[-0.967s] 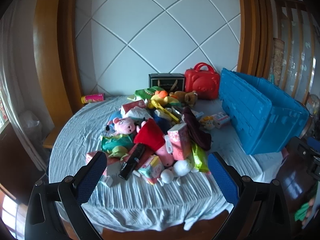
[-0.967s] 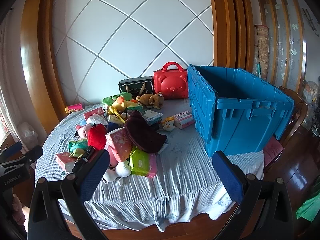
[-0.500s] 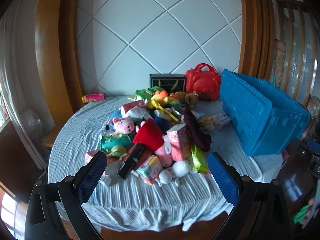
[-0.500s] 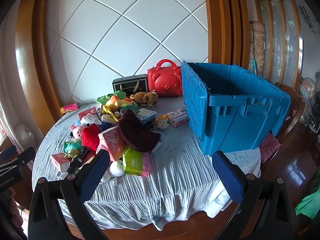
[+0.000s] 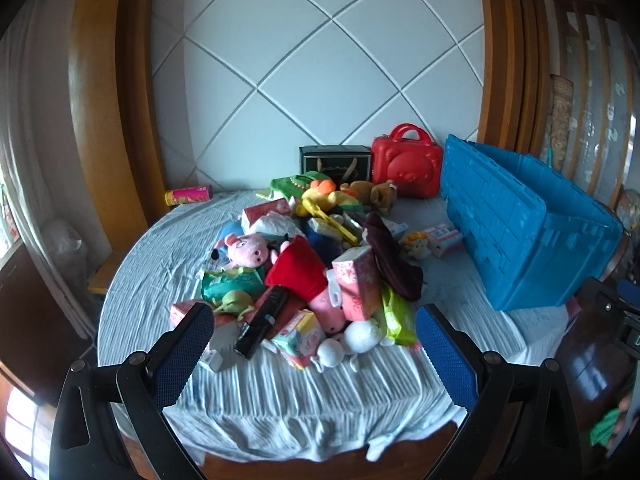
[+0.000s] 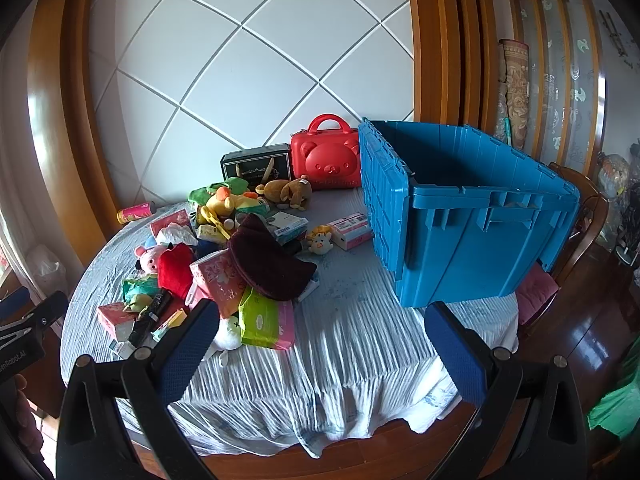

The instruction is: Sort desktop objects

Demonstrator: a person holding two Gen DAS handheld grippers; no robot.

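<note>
Approach step: both claws, left claw (image 5: 314,354) & right claw (image 6: 322,346), wide open, empty; toy pile (image 5: 312,264) ahead, needs 1st pick, crate (image 6: 472,208) fwd-right

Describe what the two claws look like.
Both match. The left claw and the right claw each have two black plastic arms with round screw heads, ending in blue textured pads. White lettering marks the left claw's body in the right view.

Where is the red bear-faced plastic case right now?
The red bear-faced plastic case stands at the table's far edge, between the black box and the blue crate.
</note>
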